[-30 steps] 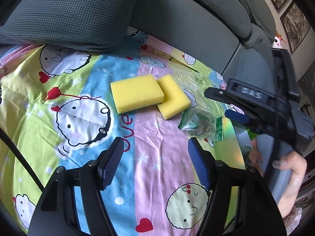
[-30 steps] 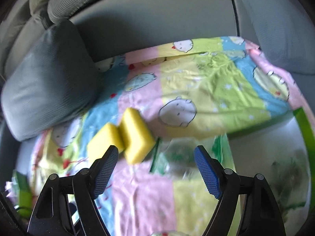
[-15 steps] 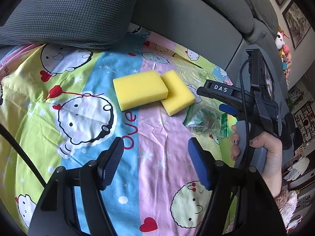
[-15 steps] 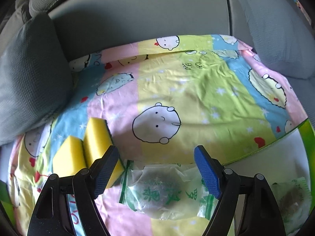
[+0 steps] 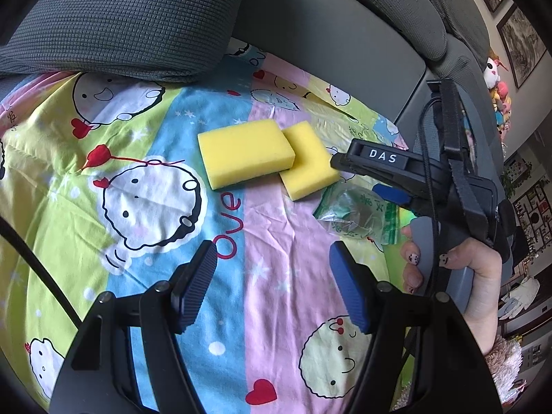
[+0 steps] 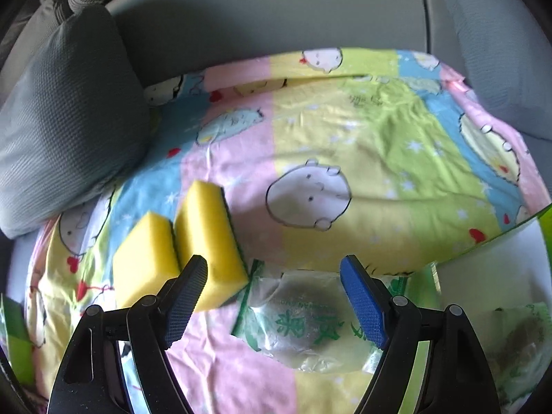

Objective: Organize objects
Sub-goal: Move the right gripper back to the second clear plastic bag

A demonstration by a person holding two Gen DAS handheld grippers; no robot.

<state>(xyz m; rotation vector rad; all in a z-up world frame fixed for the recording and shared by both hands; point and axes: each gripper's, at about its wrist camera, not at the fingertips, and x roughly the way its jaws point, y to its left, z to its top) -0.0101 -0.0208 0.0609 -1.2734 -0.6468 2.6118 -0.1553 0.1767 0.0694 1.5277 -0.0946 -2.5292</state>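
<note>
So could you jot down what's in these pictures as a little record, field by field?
Setting: grey sofa covered with a cartoon-print sheet
Cushion: grey cushion at the sheet's far edge
Sponges: two yellow sponges side by side, touching
Packet: clear packet with green print lying next to the sponges
Left gripper: open, holding nothing, above the sheet
Right gripper: open, jaws either side of the packet; contact cannot be told
Tray: white, green-rimmed tray to the right, another packet in it
</note>
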